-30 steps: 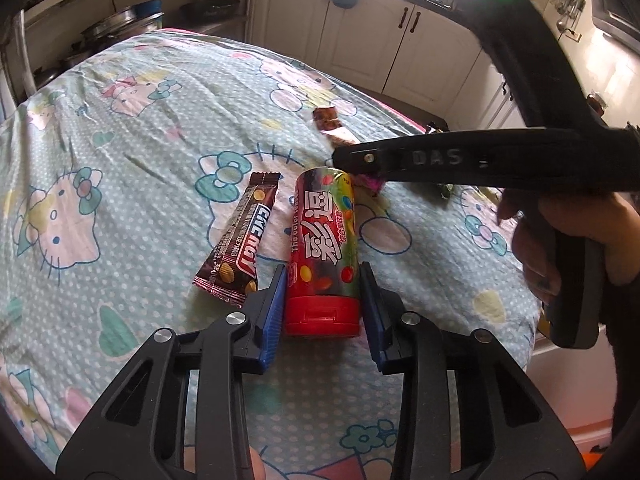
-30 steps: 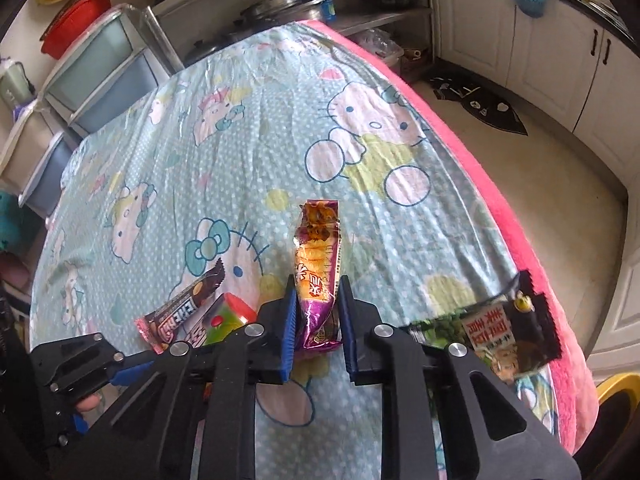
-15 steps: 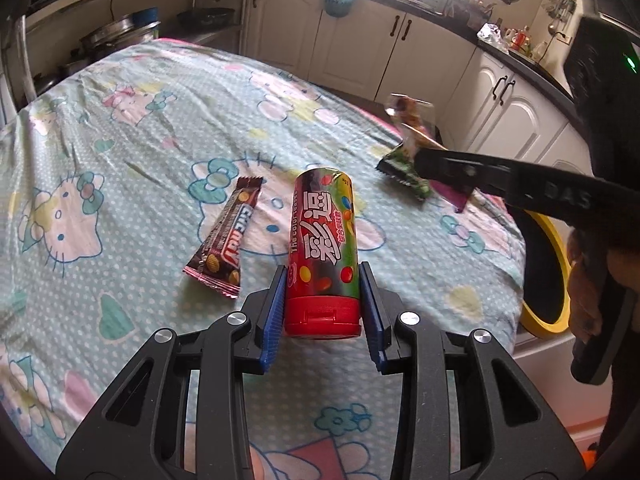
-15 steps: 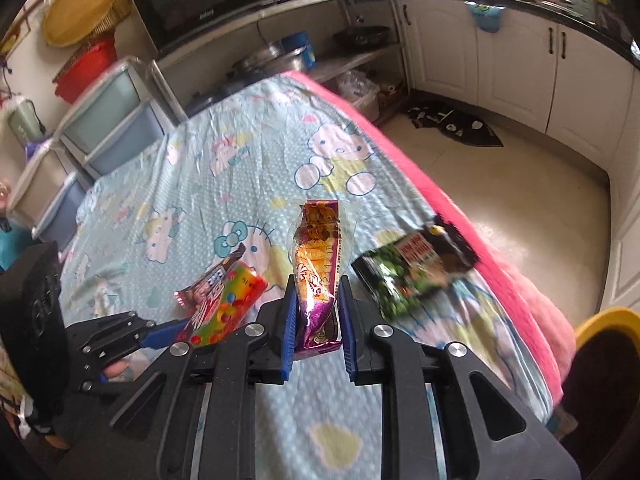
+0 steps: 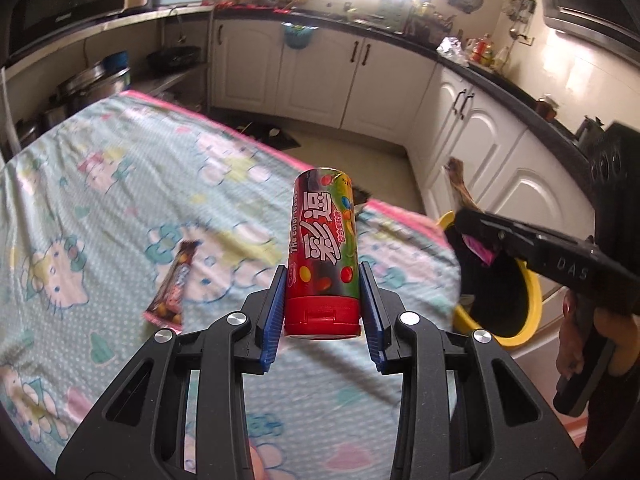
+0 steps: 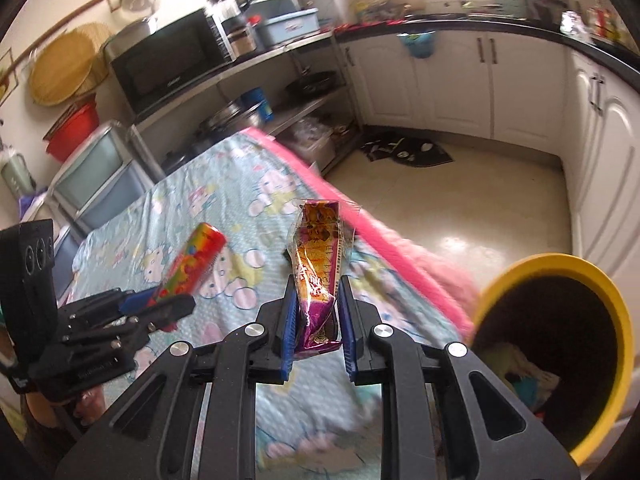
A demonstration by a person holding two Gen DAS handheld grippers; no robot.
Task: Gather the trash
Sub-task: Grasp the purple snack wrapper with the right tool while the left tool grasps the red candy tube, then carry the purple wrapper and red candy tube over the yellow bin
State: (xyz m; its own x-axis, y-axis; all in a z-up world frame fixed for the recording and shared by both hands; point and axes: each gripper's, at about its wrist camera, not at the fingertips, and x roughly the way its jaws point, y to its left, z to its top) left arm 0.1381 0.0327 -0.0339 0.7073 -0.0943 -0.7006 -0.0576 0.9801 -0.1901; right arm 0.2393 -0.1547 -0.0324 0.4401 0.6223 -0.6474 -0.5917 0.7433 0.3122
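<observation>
My left gripper is shut on a red candy tube and holds it upright in the air above the table. The tube also shows in the right wrist view. My right gripper is shut on a purple and orange snack wrapper, lifted off the table, beside a yellow trash bin at the right. In the left wrist view the right gripper hangs over that bin. A chocolate bar wrapper lies on the cloth.
The table carries a Hello Kitty cloth with a pink edge. White kitchen cabinets and tiled floor lie beyond. The bin holds other rubbish. A shelf with a microwave stands behind the table.
Both grippers have risen off the table with their items. The right gripper has swung right with the wrapper to the yellow bin. The left has lifted the tube.
</observation>
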